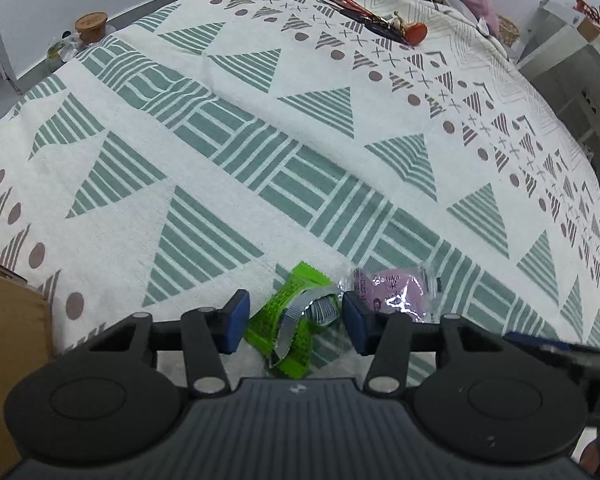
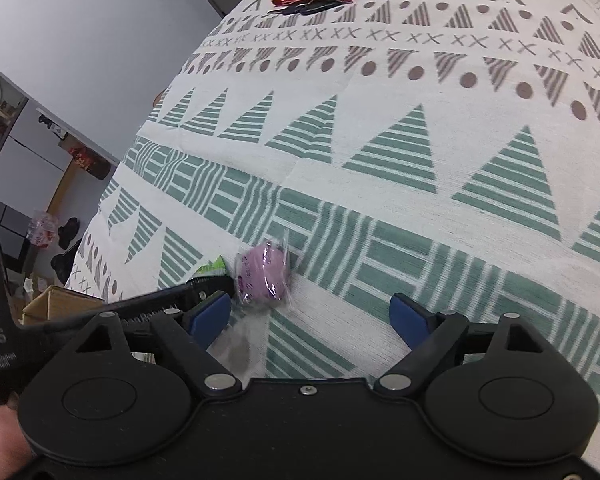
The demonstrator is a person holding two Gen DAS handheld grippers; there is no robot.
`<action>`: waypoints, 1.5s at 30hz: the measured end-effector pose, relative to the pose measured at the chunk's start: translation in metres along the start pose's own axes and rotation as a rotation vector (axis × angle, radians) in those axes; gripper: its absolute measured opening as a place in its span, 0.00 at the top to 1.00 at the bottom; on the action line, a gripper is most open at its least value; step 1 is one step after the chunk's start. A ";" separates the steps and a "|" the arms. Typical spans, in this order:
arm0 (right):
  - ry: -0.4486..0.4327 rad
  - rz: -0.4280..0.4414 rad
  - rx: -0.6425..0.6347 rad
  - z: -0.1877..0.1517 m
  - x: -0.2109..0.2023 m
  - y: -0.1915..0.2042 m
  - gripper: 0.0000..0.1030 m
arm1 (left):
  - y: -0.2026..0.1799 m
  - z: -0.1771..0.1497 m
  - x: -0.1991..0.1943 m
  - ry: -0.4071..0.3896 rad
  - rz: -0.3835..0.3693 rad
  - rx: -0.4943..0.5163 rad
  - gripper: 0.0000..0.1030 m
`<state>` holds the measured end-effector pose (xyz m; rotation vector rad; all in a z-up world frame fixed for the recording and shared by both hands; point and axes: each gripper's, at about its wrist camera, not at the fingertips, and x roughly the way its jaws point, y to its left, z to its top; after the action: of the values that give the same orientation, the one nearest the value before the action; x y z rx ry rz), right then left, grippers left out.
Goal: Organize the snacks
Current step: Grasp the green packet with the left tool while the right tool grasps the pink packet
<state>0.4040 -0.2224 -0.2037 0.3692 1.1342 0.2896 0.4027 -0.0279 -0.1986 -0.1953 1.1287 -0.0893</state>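
Tablecloth (image 1: 260,80); green wrapper's (image 1: 288,320) body, left-wrist only.

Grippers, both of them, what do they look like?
Left gripper and right gripper match: black plastic bodies with round side housings, silver pivot pins, linkage arms, blue-padded fingers. The left gripper's handle, seen from the right wrist, carries white "DAS" lettering.

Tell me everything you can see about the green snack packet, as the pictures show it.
The green snack packet is a bright green foil wrapper with small dark print and a silver inner side showing where it is crumpled and folded. It lies flat on the patterned tablecloth, between the open blue fingers of the left hand-held gripper. The pink snack packet lies close beside it. Contact with the fingers cannot be told.
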 end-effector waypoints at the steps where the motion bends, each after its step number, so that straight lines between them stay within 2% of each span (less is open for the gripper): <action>1: 0.000 0.003 -0.003 0.001 0.002 0.002 0.16 | 0.001 -0.001 0.001 0.006 0.013 0.003 0.63; 3: 0.005 0.012 -0.006 0.004 0.008 0.007 0.18 | 0.006 -0.001 0.001 0.019 0.024 -0.009 0.71; 9: 0.021 0.020 -0.021 0.009 0.024 0.019 0.22 | 0.017 -0.001 -0.005 0.029 0.019 -0.050 0.72; 18: 0.031 -0.025 -0.094 0.011 0.042 0.043 0.24 | 0.033 -0.005 -0.029 0.010 0.032 -0.102 0.72; 20: 0.035 -0.028 -0.116 0.010 0.046 0.050 0.30 | 0.038 -0.005 -0.035 0.005 0.037 -0.117 0.72; 22: 0.048 -0.066 -0.192 0.007 0.052 0.061 0.41 | 0.042 -0.006 -0.043 -0.001 0.041 -0.130 0.72; 24: 0.071 -0.068 -0.238 0.006 0.053 0.071 0.67 | 0.046 -0.007 -0.051 -0.009 0.042 -0.142 0.72; 26: 0.114 -0.005 -0.205 0.007 0.049 0.073 0.68 | 0.048 -0.007 -0.061 -0.022 0.043 -0.147 0.72; 29: 0.095 -0.002 -0.238 0.002 0.036 0.083 0.68 | 0.052 -0.008 -0.075 -0.045 0.041 -0.153 0.72; 40: 0.046 0.039 -0.221 -0.015 -0.014 0.105 0.68 | 0.062 -0.020 -0.124 -0.116 0.019 -0.186 0.72; 45: 0.013 0.055 -0.244 -0.025 -0.033 0.125 0.72 | 0.070 -0.028 -0.149 -0.144 0.017 -0.184 0.72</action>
<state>0.3626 -0.1198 -0.1323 0.1827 1.0886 0.4749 0.3121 0.0631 -0.0913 -0.3505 0.9946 0.0432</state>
